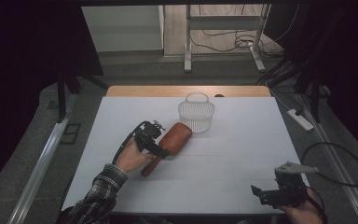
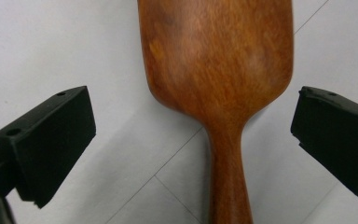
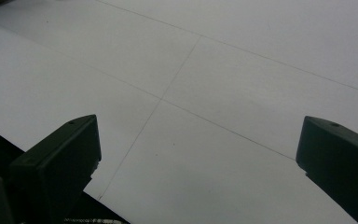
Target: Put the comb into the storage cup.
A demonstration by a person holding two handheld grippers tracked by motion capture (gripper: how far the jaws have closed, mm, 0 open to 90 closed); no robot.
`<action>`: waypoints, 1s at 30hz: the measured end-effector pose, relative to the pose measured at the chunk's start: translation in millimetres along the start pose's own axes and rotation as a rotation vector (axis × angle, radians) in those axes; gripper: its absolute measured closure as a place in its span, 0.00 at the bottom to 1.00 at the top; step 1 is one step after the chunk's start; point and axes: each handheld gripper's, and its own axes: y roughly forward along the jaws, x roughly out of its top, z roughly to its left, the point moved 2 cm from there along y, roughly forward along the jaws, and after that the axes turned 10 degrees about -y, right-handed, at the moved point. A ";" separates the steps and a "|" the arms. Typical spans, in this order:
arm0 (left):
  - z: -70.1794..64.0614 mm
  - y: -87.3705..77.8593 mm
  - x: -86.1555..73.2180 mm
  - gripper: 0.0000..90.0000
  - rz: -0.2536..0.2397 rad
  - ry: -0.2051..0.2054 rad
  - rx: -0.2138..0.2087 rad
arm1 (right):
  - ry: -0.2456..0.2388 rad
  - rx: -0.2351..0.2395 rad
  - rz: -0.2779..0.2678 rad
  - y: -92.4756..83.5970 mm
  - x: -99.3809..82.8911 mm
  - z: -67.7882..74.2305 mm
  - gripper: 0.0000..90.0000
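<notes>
The left tool (image 1: 161,148) is hanging right over the wooden mallet (image 1: 169,142), and its jaws are standing wide apart, released, gripping nothing. In the left gripper view the mallet (image 2: 216,70) is running straight up the middle, with its narrow neck sitting between the two black jaws and clear tabletop showing on either side of it. That alignment is looking deliberate: the neck is the slimmest part, so it is probably the place where the jaws can clamp without slipping off the fat head.

The mallet itself is lying flat on the white tabletop (image 1: 223,163), angled so that the handle is pointing back toward the person and the head is pointing toward the white basket (image 1: 196,114). Head and basket are looking just beside each other, perhaps touching; from the high view I cannot tell which.

The basket is standing upright near the far edge, handle up, and through its mesh wall nothing is showing inside. With the mallet head aimed at it, it is reading as the likely destination.

The right tool (image 1: 266,193) is waiting well apart at the near right corner, jaws also spread and empty, looking across bare tabletop (image 3: 223,84).
</notes>
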 end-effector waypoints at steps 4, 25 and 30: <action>-0.2 6.4 -2.7 0.00 0.017 -0.001 -0.001 | 0.000 0.001 0.000 0.0 0.0 -0.1 0.00; -4.2 30.6 -13.1 0.00 0.057 0.001 0.009 | -0.002 0.003 -0.007 -0.9 -0.2 0.0 0.00; -5.6 34.5 -12.9 0.02 0.063 0.007 0.028 | -0.002 0.003 -0.008 -1.0 -0.2 0.1 0.00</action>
